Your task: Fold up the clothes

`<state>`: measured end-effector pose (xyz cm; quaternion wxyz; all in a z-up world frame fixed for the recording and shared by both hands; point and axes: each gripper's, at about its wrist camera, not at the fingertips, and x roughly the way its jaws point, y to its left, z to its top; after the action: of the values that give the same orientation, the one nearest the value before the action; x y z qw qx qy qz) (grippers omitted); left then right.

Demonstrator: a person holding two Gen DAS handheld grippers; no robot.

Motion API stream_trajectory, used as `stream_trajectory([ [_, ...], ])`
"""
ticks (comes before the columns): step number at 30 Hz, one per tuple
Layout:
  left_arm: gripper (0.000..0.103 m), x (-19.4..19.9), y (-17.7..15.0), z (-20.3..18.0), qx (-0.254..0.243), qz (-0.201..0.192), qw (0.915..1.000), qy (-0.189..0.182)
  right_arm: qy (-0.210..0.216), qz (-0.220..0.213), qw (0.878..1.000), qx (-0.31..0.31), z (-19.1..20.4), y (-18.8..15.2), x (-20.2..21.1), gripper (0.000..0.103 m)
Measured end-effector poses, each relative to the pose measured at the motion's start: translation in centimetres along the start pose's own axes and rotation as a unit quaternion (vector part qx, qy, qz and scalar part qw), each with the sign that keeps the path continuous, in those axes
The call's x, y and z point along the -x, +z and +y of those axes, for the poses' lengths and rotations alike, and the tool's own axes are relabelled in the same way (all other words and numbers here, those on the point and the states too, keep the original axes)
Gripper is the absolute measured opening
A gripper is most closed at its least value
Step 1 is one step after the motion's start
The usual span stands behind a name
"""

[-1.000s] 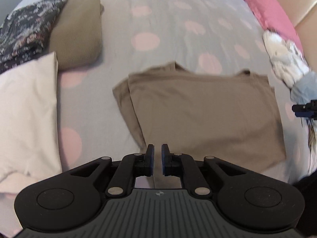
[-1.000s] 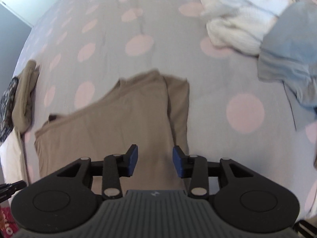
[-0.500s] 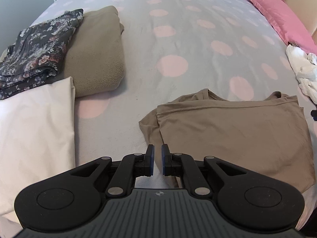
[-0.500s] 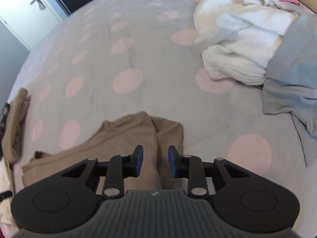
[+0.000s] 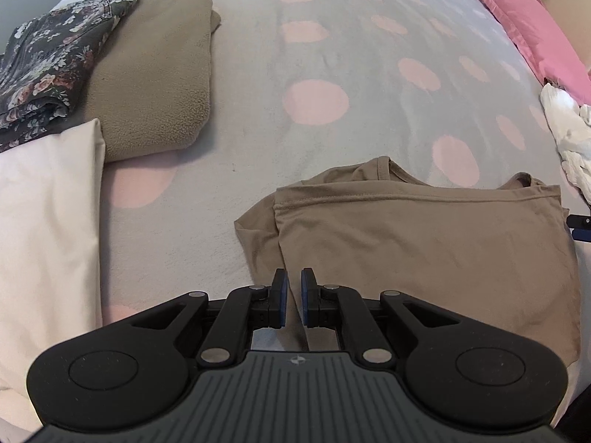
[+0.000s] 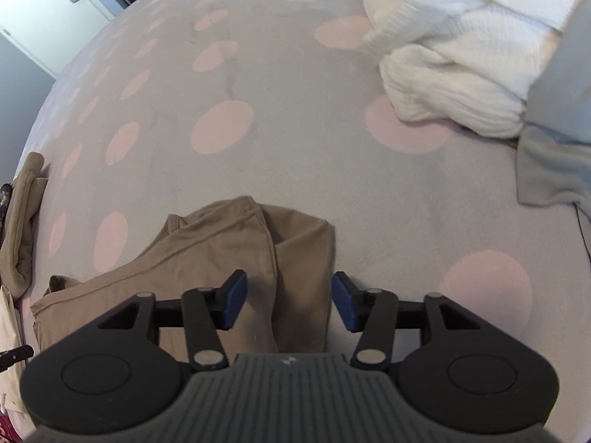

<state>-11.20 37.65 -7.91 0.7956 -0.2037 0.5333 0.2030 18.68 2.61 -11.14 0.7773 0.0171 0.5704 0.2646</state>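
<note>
left wrist view:
left gripper (image 5: 292, 297): jaws nearly closed, only a thin slit between the blue pads; no cloth looks pinched, though the tips sit right over the near left edge of the shirt.
tan t-shirt (image 5: 424, 243): flat on the bedspread (image 5: 314, 55), already folded once, hem seam across the top layer, neckline peeking out at the far edge, a sleeve flap sticking out on its left.
folded stack: olive fleece (image 5: 155, 74), floral garment (image 5: 51, 51), cream cloth (image 5: 44, 229), all well apart from the shirt on the left.
far side: pink pillow (image 5: 528, 29); white knit (image 5: 569, 136) at the right rim.

right wrist view:
right gripper (image 6: 289, 301): jaws opening, now spread wide; the shirt's right edge (image 6: 295, 258) lies below and between the pads, not pressed by them.
unfolded pile: white sweater (image 6: 454, 59) and grey garment (image 6: 561, 140), near but apart from the shirt.

step in hand (judgement): both grippers low at the near corners, setting up the next fold of the shirt.
next move calls for: left jaws must open before they can take cloth; both pinch all layers at the near edge, then lift evenly so the sleeve flap doesn't slide out.
</note>
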Motion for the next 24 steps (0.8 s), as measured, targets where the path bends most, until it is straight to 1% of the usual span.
stream_trajectory([
  [2,0.01,-0.4,0.1,-0.1,-0.002,0.004,1.0,0.004,-0.007,0.01,1.0,0.006,0.1,0.0,-1.0,0.07],
  [7,0.01,-0.4,0.2,0.2,0.0,0.005,1.0,0.005,-0.018,0.012,1.0,0.008,0.1,-0.1,-1.8,0.069],
  [8,0.01,-0.4,0.2,0.2,0.0,0.005,1.0,0.005,-0.022,0.012,1.0,0.011,0.2,-0.2,-1.8,0.06],
  [9,0.01,-0.4,0.2,0.2,0.001,0.005,1.0,0.005,-0.022,0.011,1.0,0.017,0.4,-0.2,-1.8,0.043],
  [10,0.01,-0.4,0.2,0.2,0.001,0.004,1.0,0.005,-0.021,0.01,0.999,0.023,0.6,-0.3,-1.8,0.037],
  [11,0.01,-0.4,0.1,0.3,0.001,0.004,1.0,0.005,-0.02,0.009,0.999,0.03,0.9,-0.4,-1.7,0.022],
  [12,0.01,-0.3,0.1,0.3,0.001,0.004,1.0,0.005,-0.017,0.009,0.999,0.034,1.1,-0.4,-1.6,0.01],
  [14,0.01,0.0,0.1,0.3,-0.002,-0.001,1.0,0.002,-0.013,0.007,0.999,0.042,1.7,-0.4,-1.2,0.007],
  [17,0.01,0.6,0.0,0.4,-0.004,-0.008,1.0,-0.001,-0.008,0.0,0.999,0.054,2.8,-0.4,-0.2,0.006],
  [21,0.01,1.6,-0.2,0.5,-0.005,-0.018,0.9998,-0.005,0.02,-0.01,0.997,0.073,5.1,-0.3,2.1,0.006],
  [24,0.01,2.3,-0.4,0.6,-0.007,-0.025,0.9996,-0.008,0.038,-0.013,0.995,0.093,7.6,-0.6,3.9,0.006],
])
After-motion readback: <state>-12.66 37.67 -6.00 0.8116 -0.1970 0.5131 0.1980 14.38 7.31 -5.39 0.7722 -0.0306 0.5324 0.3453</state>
